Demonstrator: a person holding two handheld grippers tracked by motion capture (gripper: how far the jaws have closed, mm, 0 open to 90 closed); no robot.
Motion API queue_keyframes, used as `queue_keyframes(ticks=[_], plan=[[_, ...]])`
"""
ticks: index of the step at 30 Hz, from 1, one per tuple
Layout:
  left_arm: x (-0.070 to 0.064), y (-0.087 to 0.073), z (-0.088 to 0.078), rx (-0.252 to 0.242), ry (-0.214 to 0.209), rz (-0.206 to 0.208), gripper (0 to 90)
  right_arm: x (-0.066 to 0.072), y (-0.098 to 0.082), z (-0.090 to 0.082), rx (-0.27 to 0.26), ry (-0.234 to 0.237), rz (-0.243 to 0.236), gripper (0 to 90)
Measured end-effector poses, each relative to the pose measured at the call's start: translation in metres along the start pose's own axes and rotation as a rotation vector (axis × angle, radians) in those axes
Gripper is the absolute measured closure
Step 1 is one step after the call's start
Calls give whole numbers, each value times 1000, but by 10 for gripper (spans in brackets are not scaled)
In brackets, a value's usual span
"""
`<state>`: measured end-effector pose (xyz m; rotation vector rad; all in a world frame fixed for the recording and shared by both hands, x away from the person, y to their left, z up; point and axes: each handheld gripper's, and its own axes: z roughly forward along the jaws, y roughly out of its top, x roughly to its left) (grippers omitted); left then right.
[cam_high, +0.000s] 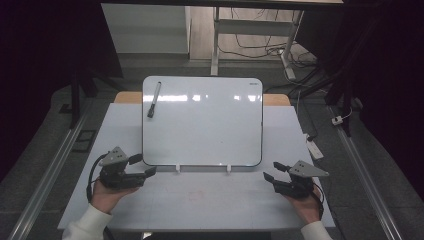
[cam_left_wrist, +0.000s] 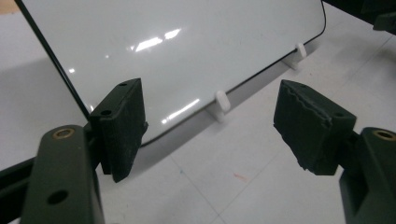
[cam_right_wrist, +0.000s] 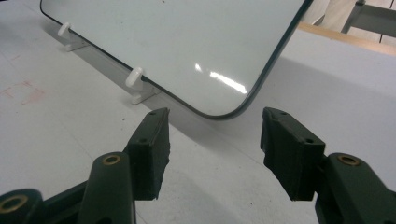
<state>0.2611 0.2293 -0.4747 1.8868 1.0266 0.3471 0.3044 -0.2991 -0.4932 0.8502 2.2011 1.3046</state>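
At the near corners of the propped whiteboard (cam_high: 202, 121) on the surface (cam_high: 200, 200), left hand-held gripper (cam_high: 146, 167) and right hand-held gripper (cam_high: 272, 170) are held open, empty; marker (cam_high: 154, 99) should be approached squarely.

Whiteboard (cam_high: 202, 122): glossy, smooth, reflecting lights, sitting on white plastic clips (cam_left_wrist: 222, 101). Table (cam_high: 200, 200): matt white. Tool pads (cam_left_wrist: 310, 123): rough black rubber.

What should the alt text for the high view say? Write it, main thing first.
A blank whiteboard leans on two white clips on a pale table, a dark marker stuck near its top left corner. The left gripper and right gripper, both open and empty, flank its bottom corners.
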Motion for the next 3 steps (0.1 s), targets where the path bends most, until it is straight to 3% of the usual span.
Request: queue_keyframes(ticks=[3], plan=[[2, -4, 0, -1, -7, -6, 259, 2, 2, 0, -3, 0, -12, 422]])
